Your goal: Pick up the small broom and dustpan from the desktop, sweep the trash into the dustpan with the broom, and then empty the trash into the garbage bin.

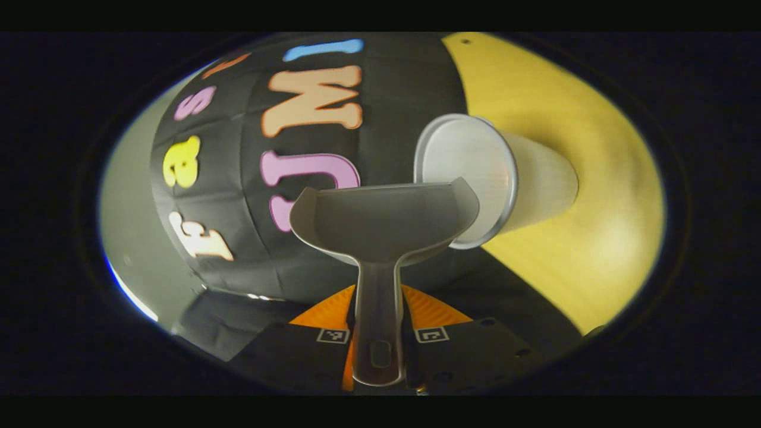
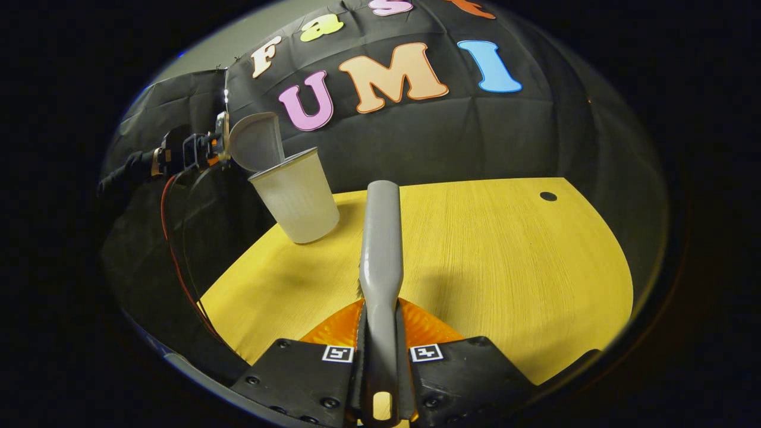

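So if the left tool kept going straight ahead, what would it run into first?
Probably the garbage bin: the dustpan held by the left tool already has its lip at the bin's rim. Depth is hard to judge.

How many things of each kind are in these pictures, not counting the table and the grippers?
Dustpan: 1
Broom: 1
Bin: 1
Total: 3
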`<state>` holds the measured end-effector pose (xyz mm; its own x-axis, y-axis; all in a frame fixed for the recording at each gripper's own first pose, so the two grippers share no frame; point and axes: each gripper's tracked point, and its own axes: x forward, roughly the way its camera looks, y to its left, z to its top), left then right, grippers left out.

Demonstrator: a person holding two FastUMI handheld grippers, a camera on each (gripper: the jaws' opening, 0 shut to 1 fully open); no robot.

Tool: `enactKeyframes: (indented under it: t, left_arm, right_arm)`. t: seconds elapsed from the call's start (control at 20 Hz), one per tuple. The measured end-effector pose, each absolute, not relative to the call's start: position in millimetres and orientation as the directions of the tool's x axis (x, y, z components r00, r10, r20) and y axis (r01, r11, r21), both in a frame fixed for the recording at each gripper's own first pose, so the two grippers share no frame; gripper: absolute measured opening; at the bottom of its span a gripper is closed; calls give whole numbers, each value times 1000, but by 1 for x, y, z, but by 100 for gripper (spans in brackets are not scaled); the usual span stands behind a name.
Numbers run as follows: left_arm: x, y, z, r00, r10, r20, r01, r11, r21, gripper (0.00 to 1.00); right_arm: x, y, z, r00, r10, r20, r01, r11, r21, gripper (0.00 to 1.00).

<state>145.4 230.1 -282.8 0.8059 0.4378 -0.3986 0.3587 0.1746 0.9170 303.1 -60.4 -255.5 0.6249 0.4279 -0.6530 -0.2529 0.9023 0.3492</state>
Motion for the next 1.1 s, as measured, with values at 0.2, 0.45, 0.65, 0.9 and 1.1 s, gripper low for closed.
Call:
enactKeyframes:
  t: [0.2, 0.45, 0.65, 0.9, 1.1]
  left_arm:
    - [141, 195, -291, 825, 363, -434, 189, 545, 817, 27]
    - [98, 80, -342, 822, 167, -544, 113, 889, 444, 25]
    - [46, 7, -394, 777, 69, -626, 114, 962, 249, 25]
    - [0, -22, -463, 688, 78, -722, 100, 974, 201, 25]
    - [-34, -23, -512, 608, 100, -787, 77, 980, 183, 26]
  right_arm:
    - [305, -66, -249, 646, 419, -638, -236, 905, 355, 19]
    - [320, -77, -241, 692, 365, -623, -180, 923, 341, 19]
    - [332, -88, -244, 715, 278, -641, -129, 954, 270, 19]
    - [324, -97, -264, 697, 195, -690, -93, 979, 182, 19]
    - [315, -93, -283, 660, 174, -731, -98, 984, 145, 19]
